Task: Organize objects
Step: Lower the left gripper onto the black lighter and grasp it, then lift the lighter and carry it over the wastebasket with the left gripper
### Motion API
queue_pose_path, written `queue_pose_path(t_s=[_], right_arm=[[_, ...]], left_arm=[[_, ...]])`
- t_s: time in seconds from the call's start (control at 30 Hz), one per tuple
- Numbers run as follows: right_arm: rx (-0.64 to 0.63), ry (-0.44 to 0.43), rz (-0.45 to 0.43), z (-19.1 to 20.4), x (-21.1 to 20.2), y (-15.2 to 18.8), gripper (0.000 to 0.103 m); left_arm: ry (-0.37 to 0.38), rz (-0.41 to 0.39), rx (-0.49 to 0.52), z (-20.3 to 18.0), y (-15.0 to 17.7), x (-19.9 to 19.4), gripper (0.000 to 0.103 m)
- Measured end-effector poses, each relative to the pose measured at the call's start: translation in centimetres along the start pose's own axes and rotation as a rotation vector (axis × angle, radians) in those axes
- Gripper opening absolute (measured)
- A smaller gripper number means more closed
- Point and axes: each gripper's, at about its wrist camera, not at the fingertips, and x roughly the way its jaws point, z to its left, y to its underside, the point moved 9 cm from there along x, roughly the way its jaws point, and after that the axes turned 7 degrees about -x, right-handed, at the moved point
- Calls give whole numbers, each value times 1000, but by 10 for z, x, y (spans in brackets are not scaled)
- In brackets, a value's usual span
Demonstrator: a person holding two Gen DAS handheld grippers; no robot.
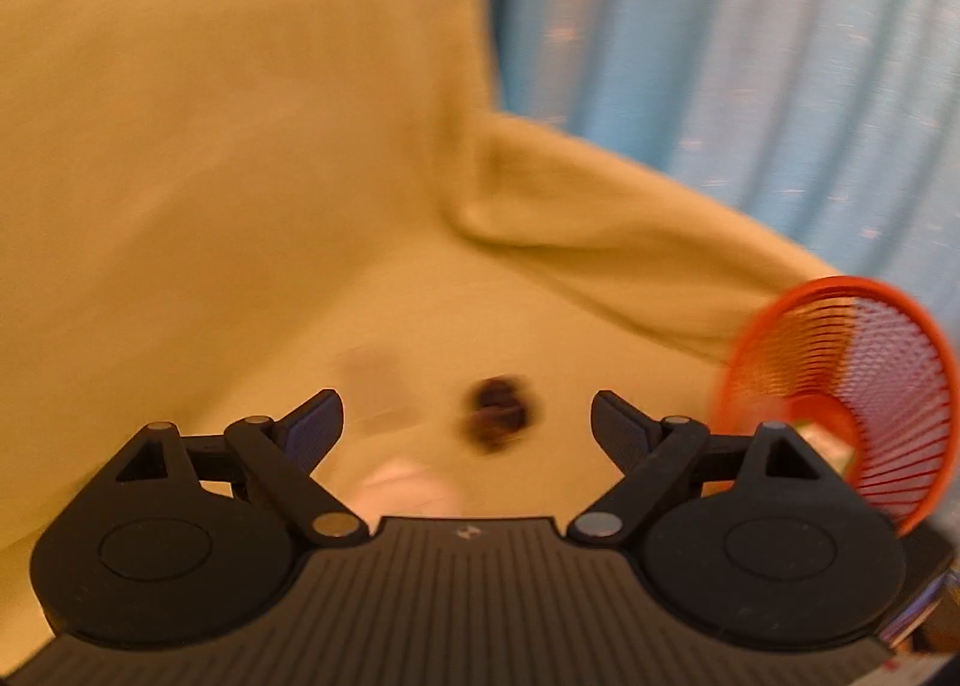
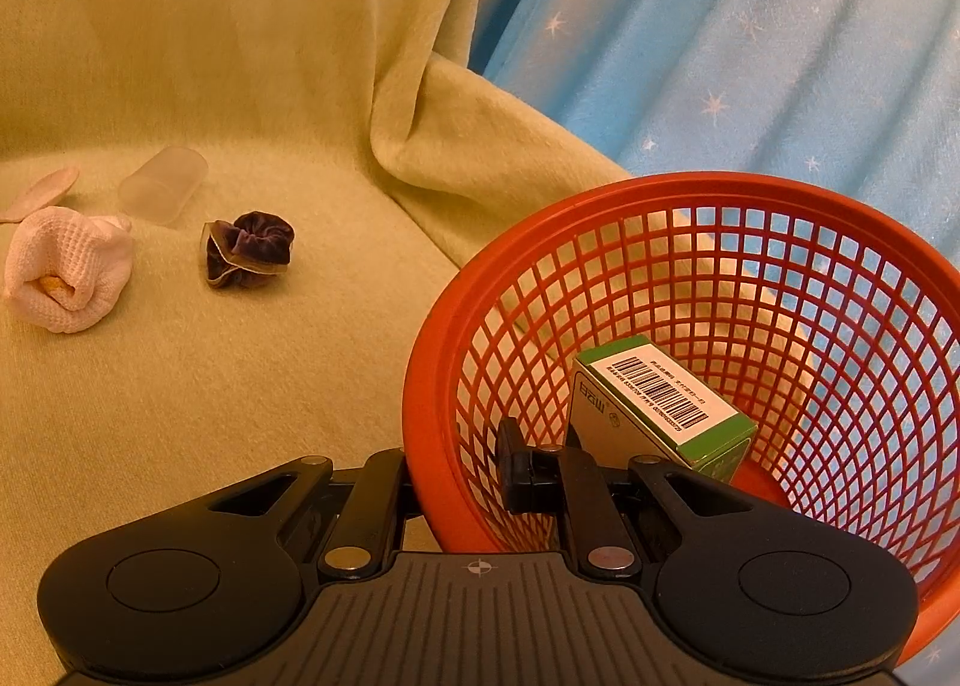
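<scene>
We keep the right gripper pinched on the near wall of the red basket, which is tipped toward the loose items w/ a green box already inside. Left gripper is wide, nothing btwn its fingers, over the dark scrunchie on the yellow-green blanket. Probably scrunchie next: we centre it, come down till the pads straddle it, close gently; it's soft, so grab the bulk, not an edge.

Left gripper jaws wide, nothing between; blurred dark scrunchie ahead on yellow blanket; orange basket at blanket's right edge.
</scene>
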Motion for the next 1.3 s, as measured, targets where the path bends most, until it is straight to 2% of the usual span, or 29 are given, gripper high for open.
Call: queue_pose_path(t_s=[0.17, 0.37, 0.47, 0.57, 0.67, 0.77, 0.83, 1.0, 1.1, 1.3], right_arm=[[-3, 0, 1, 0, 0, 0, 9], [-7, 1, 2, 1, 1, 0, 9], [-18, 2, 5, 3, 1, 0, 9], [-20, 3, 6, 3, 2, 1, 9], [-22, 4, 7, 4, 1, 2, 9], [-30, 5, 9, 5, 1, 2, 9], [-32, 5, 9, 6, 1, 2, 9], [-32, 6, 10, 6, 1, 2, 9], [-34, 6, 10, 6, 1, 2, 9], [-39, 6, 12, 6, 1, 2, 9]], left_arm=[[-121, 29, -60, 60, 25, -12, 87], [-247, 82, -83, 106, 69, -12, 86], [-286, 123, -69, 118, 95, -5, 82], [-288, 154, -82, 121, 118, 4, 79], [-281, 170, -104, 120, 133, 13, 69], [-279, 176, -116, 122, 139, 21, 59], [-283, 189, -126, 124, 142, 27, 43], [-284, 203, -124, 129, 147, 32, 38], [-285, 209, -97, 130, 147, 28, 22], [-296, 208, -87, 138, 149, 23, 20]])
